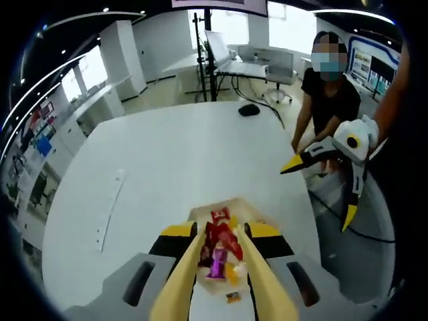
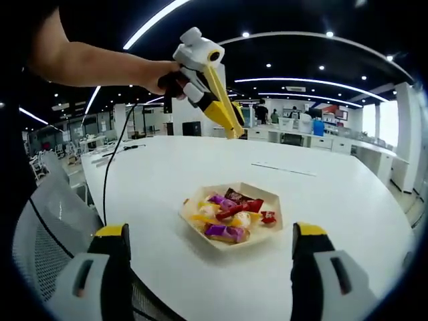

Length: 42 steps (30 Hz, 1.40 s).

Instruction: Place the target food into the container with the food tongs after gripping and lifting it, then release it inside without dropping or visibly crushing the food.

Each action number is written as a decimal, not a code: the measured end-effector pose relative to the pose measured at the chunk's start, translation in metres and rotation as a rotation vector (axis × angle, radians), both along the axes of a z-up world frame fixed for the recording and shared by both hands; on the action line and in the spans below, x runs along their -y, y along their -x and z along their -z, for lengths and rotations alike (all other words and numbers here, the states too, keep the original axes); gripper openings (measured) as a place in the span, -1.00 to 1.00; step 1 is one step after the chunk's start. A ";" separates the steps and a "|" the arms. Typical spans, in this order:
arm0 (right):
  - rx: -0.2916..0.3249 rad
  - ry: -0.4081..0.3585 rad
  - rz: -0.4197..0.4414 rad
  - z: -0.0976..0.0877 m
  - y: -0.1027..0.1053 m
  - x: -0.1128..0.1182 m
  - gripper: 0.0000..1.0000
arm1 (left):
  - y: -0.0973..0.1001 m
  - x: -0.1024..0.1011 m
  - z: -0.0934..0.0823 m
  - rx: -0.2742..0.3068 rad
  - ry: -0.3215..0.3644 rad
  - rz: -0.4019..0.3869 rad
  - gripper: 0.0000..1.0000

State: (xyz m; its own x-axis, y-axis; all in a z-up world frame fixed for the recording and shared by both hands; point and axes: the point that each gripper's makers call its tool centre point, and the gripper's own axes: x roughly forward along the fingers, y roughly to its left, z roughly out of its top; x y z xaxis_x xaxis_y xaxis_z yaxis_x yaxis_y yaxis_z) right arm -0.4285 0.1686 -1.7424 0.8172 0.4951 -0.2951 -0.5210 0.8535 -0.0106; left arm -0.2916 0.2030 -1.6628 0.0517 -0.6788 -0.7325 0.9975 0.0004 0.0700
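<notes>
The left tool [image 1: 221,267] is seen from the left gripper view held above a shallow cream paper tray [image 2: 194,215] of wrapped sweets on the white table [image 2: 334,194]; its pale tong-like arms are drawn close together, and a red foil-wrapped sweet [image 1: 223,235] lies between them, though a firm clamp on it cannot be confirmed. The long axis of the sweet runs roughly along the arms, pointing forward and away from the tool. A slip is judged possible if the hold is loose; crushing, if closed harder. The right tool [image 2: 212,251] is spread wide apart, empty, with the tray ahead between its tips.
</notes>
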 end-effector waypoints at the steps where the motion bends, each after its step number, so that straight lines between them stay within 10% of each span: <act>1: 0.000 -0.001 0.001 0.000 0.000 0.000 0.99 | 0.001 -0.002 0.000 -0.001 0.000 -0.007 -0.52; 22: -0.009 0.005 0.002 0.002 0.000 0.000 0.99 | -0.005 -0.030 -0.004 0.001 0.091 -0.092 -0.49; 42: -0.028 0.019 -0.017 0.006 0.001 -0.003 0.99 | -0.017 -0.090 0.042 0.003 0.162 -0.260 -0.49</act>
State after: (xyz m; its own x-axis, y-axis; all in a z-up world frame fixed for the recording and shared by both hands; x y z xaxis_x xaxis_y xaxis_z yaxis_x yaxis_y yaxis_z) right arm -0.4293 0.1718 -1.7481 0.8002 0.5029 -0.3268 -0.5357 0.8443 -0.0122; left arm -0.2744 0.2926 -1.7045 0.2412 -0.7506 -0.6151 0.9623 0.2670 0.0515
